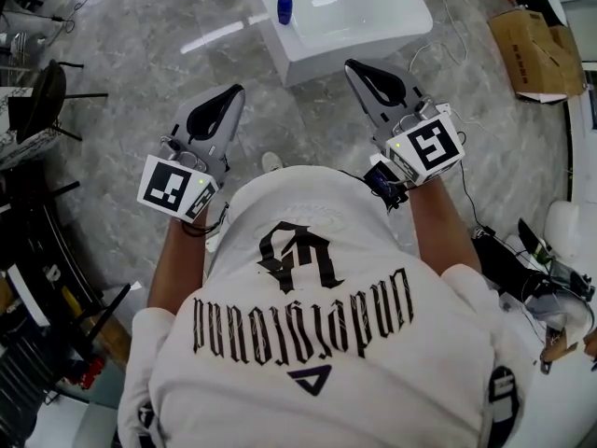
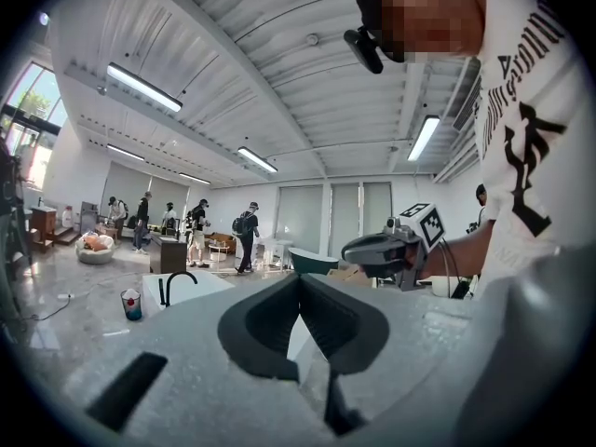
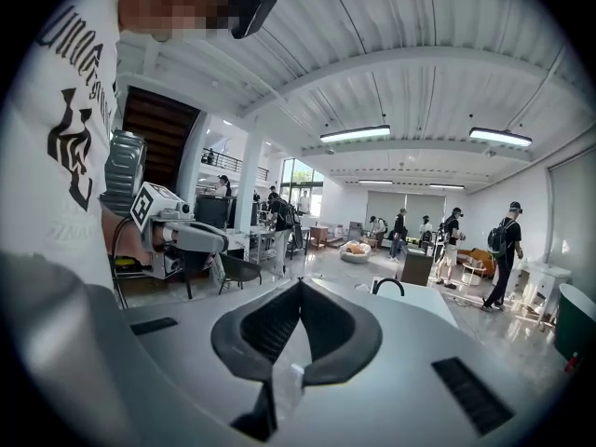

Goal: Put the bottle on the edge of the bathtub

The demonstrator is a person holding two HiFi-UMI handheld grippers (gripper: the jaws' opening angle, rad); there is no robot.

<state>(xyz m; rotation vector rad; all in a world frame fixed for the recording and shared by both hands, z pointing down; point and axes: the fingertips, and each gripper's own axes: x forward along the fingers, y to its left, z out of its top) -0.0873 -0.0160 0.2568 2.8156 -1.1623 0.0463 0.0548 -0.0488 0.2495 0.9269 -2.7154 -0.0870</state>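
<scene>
A glossy white finish is seen on the bathtub (image 1: 373, 28), and smooth blue plastic on the bottle (image 1: 284, 9) at its rim. Around the bathtub, the grey marbled floor (image 1: 140, 73) is shown polished and reflective. Matt grey plastic is noted on the left hand-held gripper (image 1: 235, 91) and the right hand-held gripper (image 1: 354, 66). Right of the bathtub, the cardboard box (image 1: 532, 49) is seen matt brown.

We see a blue bottle (image 1: 284, 9), a white bathtub (image 1: 328, 62), a grey-veined floor (image 1: 140, 73) — and a white shirt (image 1: 280, 385), black-lettered.

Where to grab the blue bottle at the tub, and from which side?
Take the blue bottle by its body at mid-height, jaws level, from the near side. It stands upright at the bathtub rim, with nothing standing in front of it.
</scene>
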